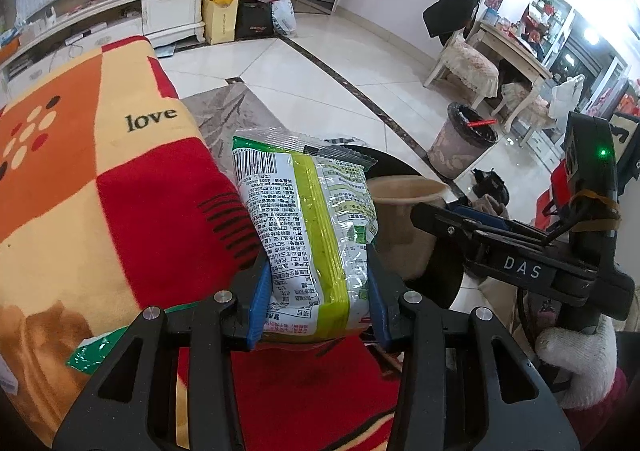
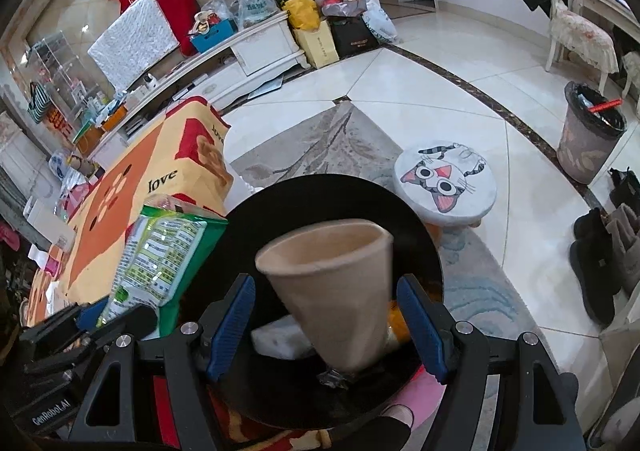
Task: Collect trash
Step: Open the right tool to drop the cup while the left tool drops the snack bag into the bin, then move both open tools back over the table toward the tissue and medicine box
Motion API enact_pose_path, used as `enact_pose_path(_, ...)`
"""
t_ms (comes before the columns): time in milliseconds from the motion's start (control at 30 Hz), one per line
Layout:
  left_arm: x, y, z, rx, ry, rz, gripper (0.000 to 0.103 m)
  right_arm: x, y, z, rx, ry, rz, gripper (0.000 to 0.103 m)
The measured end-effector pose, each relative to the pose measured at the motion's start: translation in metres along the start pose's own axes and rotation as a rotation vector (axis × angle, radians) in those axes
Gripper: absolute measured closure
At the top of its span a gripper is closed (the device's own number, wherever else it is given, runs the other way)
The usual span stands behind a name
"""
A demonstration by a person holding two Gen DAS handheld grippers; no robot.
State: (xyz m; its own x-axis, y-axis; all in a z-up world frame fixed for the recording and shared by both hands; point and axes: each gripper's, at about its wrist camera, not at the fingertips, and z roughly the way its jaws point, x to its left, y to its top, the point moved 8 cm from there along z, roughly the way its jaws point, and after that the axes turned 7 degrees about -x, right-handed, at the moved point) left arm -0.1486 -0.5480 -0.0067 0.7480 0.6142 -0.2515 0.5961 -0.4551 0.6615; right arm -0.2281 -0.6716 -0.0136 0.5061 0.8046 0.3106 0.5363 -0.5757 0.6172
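Note:
My left gripper [image 1: 318,301] is shut on a green and white snack wrapper [image 1: 308,227], held above a patterned cloth; the wrapper also shows in the right wrist view [image 2: 160,255]. A beige paper cup [image 2: 340,291] stands tilted between the blue fingers [image 2: 420,323] of my right gripper [image 2: 328,325], which is open with gaps on both sides. The cup sits over a black round tray [image 2: 280,211] and also shows in the left wrist view [image 1: 404,191]. A grey trash bin [image 2: 588,135] with a black liner stands on the floor at the right, and in the left wrist view [image 1: 460,147].
A "love" patterned cloth [image 1: 100,179] covers the surface at left. A cat-face stool [image 2: 444,183] stands beyond the tray. White crumpled trash [image 2: 280,339] lies on the tray. Boots [image 2: 600,251] line the right edge. A TV cabinet [image 2: 260,47] with bags is at the back.

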Motion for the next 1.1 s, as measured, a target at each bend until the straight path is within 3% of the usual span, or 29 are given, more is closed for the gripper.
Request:
enact_pose_path(100, 0.001, -0.001, 0.002, 0.006, -0.015, -0.012, 0.045, -0.002, 0.002, -0.001, 0.000, -0.005, 0.025, 0.021)
enact_pose_path(433, 0.004, -0.006, -0.001, 0.026, -0.039, -0.036, 0.042, -0.008, -0.003, -0.005, 0.009, -0.020, 0.041, 0.021)
enact_pose_path(833, -0.011, 0.025, -0.020, -0.050, -0.180, -0.086, 0.037, -0.017, 0.010, -0.026, -0.053, -0.048, 0.067, 0.021)
enact_pose_path(1100, 0.009, 0.023, -0.047, -0.073, -0.090, -0.060, 0.036, -0.007, 0.009, -0.027, -0.048, -0.020, 0.053, 0.021)
